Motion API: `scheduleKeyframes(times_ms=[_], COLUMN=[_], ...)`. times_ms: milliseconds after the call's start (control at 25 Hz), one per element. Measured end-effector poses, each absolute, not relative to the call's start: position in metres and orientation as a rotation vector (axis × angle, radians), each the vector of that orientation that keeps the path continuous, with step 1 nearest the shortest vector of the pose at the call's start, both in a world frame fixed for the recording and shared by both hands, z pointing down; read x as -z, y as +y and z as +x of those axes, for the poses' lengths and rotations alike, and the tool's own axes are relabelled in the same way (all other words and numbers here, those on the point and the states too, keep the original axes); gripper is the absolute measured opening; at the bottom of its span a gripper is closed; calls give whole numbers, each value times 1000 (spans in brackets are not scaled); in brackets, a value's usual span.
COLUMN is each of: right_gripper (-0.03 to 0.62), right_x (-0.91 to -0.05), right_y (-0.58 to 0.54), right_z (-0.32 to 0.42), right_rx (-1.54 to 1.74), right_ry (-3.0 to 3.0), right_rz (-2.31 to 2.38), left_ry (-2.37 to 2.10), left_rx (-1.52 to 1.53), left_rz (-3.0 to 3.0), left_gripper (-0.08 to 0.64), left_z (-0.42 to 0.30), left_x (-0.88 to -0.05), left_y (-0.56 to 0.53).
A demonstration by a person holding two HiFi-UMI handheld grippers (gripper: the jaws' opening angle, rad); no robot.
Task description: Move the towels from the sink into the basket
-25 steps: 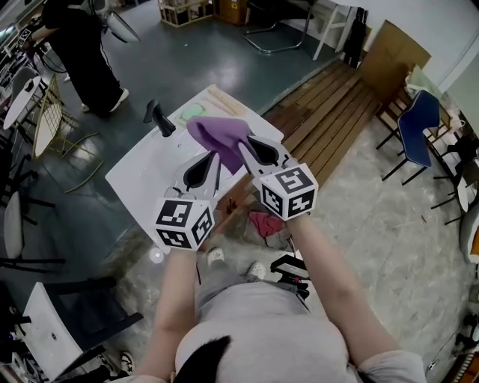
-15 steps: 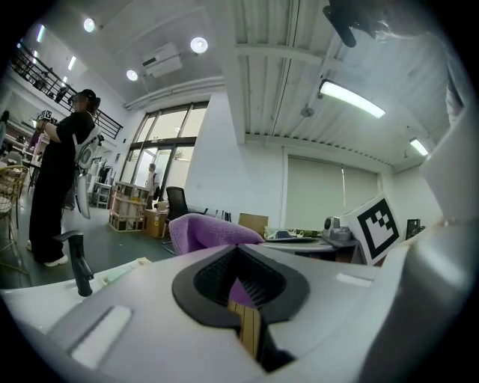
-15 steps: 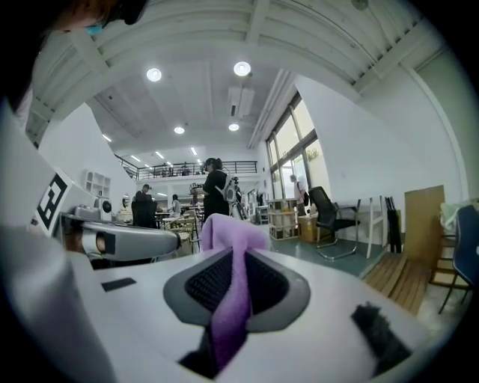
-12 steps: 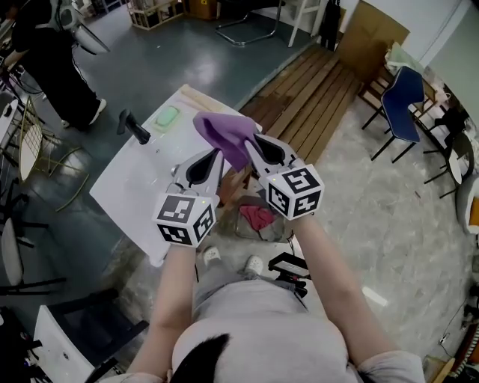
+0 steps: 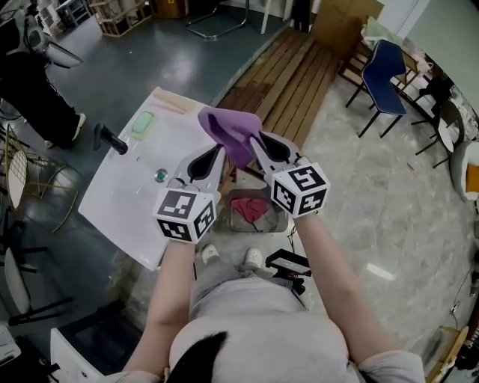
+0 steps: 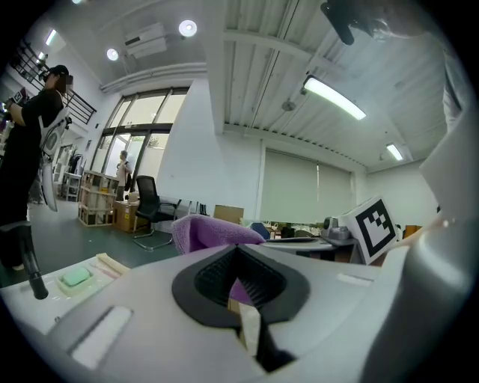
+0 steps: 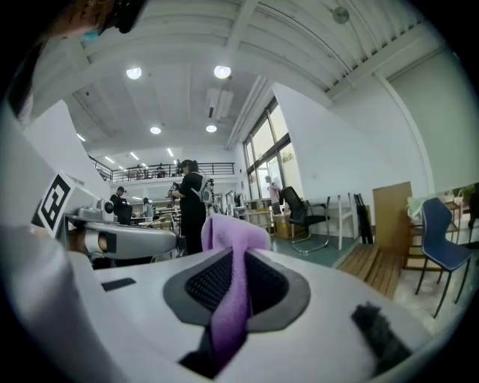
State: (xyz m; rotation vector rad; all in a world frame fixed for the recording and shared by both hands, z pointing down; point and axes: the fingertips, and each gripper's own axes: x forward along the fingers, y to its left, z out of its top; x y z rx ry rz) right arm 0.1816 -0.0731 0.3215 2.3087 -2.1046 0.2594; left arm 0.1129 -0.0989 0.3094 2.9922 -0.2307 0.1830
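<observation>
A large, bright workshop hall. A wooden slat platform (image 5: 288, 71) lies on the floor. Left of the platform the floor is dark grey-green concrete (image 5: 187, 60); right of it, pale speckled stone (image 5: 374, 202). A blue chair (image 5: 382, 71) stands just right of the platform, and a brown board (image 5: 337, 19) leans at its far end. Further left, wooden shelving (image 5: 123, 15) stands below tall windows (image 6: 131, 142), a black office chair (image 6: 150, 213) nearby. Walls are white; the ribbed ceiling carries a strip light (image 6: 334, 98) and round lamps (image 6: 187, 28).
</observation>
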Motion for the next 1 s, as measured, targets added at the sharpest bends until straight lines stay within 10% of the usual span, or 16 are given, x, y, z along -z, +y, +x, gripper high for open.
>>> scheduleKeyframes(times_ms=[1000], right_gripper=[64], right_x=[-391], right_y=[2], right_z=[223], right_rx=[-467], right_ry=[-1901], right_rz=[2475], left_ry=[21], left_rx=[-356], left_rz=[2939], left_gripper=[6], left_z=[160], left_x=[-370], left_y=[-43])
